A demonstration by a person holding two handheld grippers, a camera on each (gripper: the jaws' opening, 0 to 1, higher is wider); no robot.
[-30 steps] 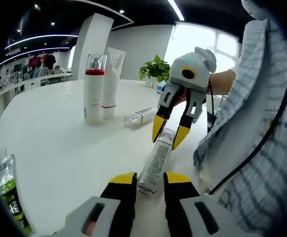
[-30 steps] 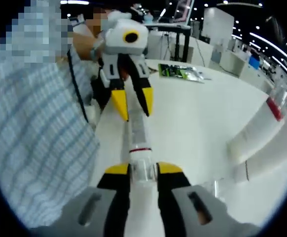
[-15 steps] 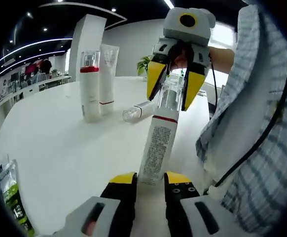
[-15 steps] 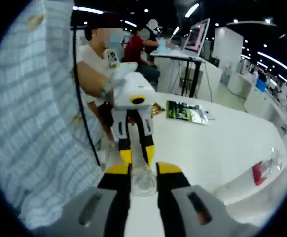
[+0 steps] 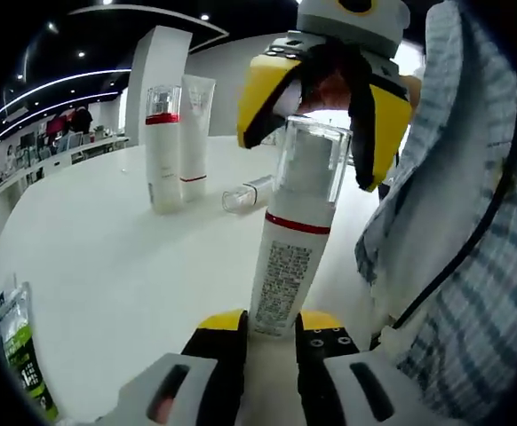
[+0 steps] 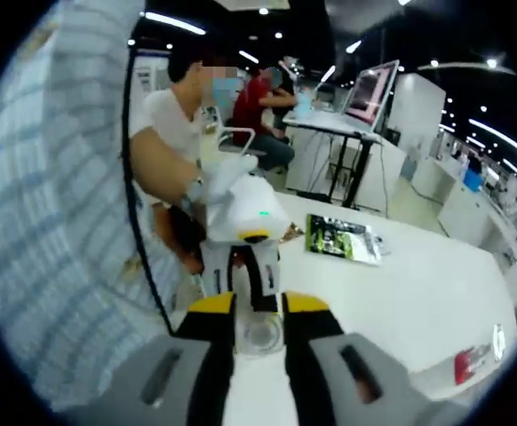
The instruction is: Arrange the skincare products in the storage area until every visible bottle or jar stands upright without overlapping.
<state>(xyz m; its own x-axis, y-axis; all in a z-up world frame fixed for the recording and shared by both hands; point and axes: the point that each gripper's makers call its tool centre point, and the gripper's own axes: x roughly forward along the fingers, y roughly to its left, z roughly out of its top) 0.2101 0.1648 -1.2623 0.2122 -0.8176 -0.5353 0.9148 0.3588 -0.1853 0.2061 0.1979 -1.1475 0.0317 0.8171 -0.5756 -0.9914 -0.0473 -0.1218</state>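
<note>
Left gripper view: a white pump bottle (image 5: 290,240) with a clear cap and a red band stands nearly upright on the white table (image 5: 107,257), leaning a little toward the top right of the picture. The left gripper (image 5: 270,333) has its 2 yellow-tipped jaws set on either side of the bottle's base with a narrow gap; whether they press on it cannot be told. The right gripper (image 5: 325,106) comes in from above and its 2 yellow jaws close around the clear cap.

Farther back on the table stand 2 upright things side by side and nearly touching, a tall bottle (image 5: 163,146) with a red collar and a white tube (image 5: 194,138). Just to their right a small clear bottle (image 5: 247,194) lies on its side. A wide stretch of bare tabletop lies between these and the held bottle, and more to the left, as far as a green packet (image 5: 17,351) lying at the near left edge and cut off by the rim. A checked sleeve (image 5: 472,248) crowds the right side, close beside the bottle.

In the right gripper view the right gripper (image 6: 258,319) has its jaws shut against the clear cap (image 6: 258,333), seen from above; the bottle's body is hidden below it. The left gripper (image 6: 245,266) faces it from just beyond. The green packet (image 6: 343,240) lies on the table, and the red collar (image 6: 469,366) shows blurred at the lower right.
</note>
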